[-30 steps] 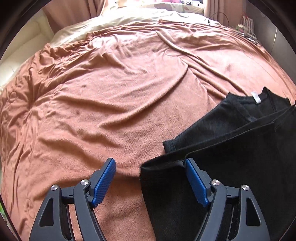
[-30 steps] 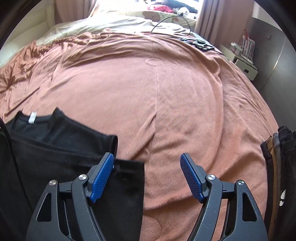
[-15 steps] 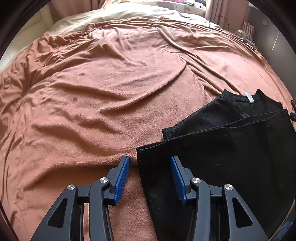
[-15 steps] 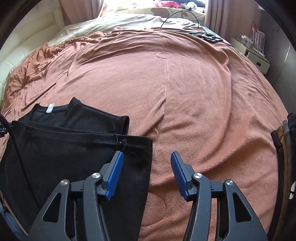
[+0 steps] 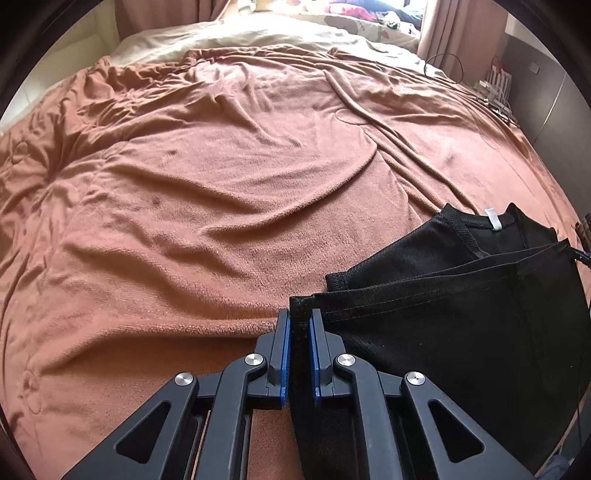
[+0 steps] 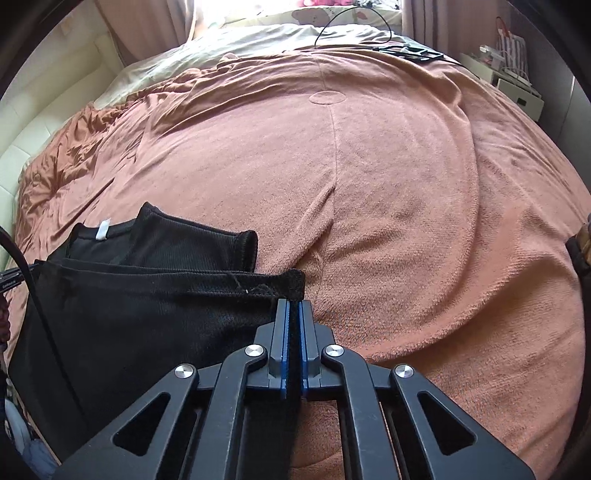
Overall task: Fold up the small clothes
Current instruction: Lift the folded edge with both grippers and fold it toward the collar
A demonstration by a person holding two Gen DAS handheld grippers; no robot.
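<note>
Fingers of left gripper [image 5: 300,321] clamped on the near-left corner of the black shirt [image 5: 461,314]; hem sticks up between the blue pads. Right gripper [image 6: 294,314] same story: fingers closed on the near-right corner of the shirt [image 6: 147,302], fabric pinched between pads. Shirt lies on the blanket [image 5: 221,203] at the near edge of the bed, lower part doubled over toward the collar, hem edge running between the two grippers. Sleeves poke out beyond the fold on both sides. White tag [image 5: 493,218] at the collar, facing up. Black cable [image 6: 37,295] crosses the shirt's left side in right view. Blanket rumpled on the left, smoother right. Far end: cream sheet [image 5: 258,37], curtains [image 5: 436,29], white side unit [image 6: 517,88] at right.
</note>
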